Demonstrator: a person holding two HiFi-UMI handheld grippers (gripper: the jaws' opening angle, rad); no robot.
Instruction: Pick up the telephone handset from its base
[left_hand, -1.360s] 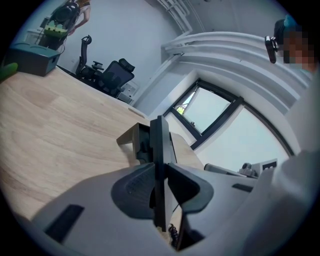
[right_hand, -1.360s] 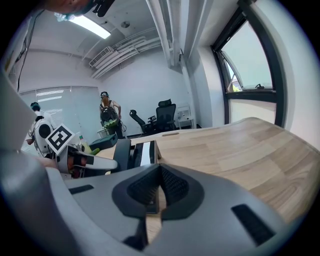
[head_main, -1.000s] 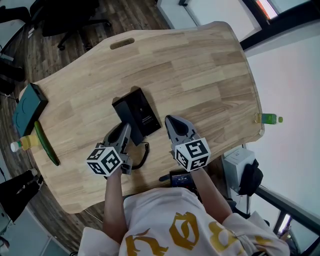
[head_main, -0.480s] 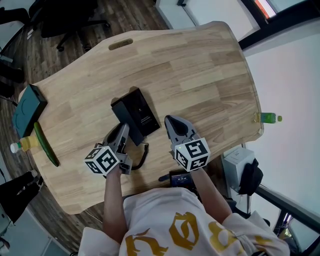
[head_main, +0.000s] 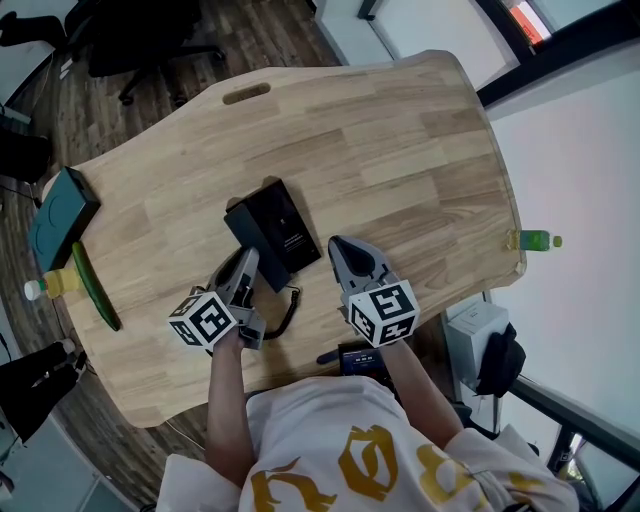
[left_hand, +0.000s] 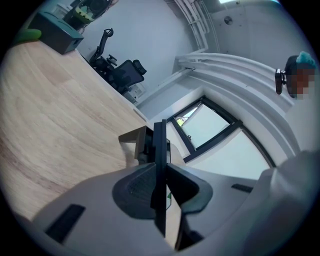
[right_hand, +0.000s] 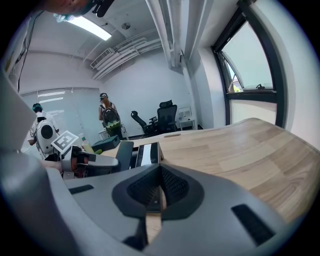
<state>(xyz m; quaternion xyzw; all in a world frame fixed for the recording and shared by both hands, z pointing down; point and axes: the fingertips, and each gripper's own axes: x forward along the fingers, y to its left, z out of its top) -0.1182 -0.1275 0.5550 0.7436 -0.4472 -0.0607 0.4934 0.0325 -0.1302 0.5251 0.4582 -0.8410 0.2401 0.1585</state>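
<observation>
A black telephone base (head_main: 280, 225) lies on the wooden table (head_main: 400, 150), its coiled cord (head_main: 287, 312) trailing toward the near edge. My left gripper (head_main: 248, 260) is at the base's near left side, shut on the black handset (head_main: 268, 272). In the left gripper view the handset (left_hand: 160, 145) shows edge-on as a thin dark slab clamped between the pads, with my left gripper (left_hand: 161, 172) tilted over. Just to the right of the base, my right gripper (head_main: 341, 244) is shut with nothing in it. From the right gripper view, my right gripper (right_hand: 160, 194) looks at the base (right_hand: 145, 154) and the handset (right_hand: 124, 153).
At the table's left end sit a teal box (head_main: 62, 205), a long green item (head_main: 95, 288) and a small bottle (head_main: 42, 288). A green bottle (head_main: 535, 240) shows off the right edge. A black device (head_main: 362, 356) lies by the near edge. Office chairs (head_main: 150, 40) stand beyond the table.
My left gripper has rolled a little about its own axis with the handset in it. The right gripper has kept still.
</observation>
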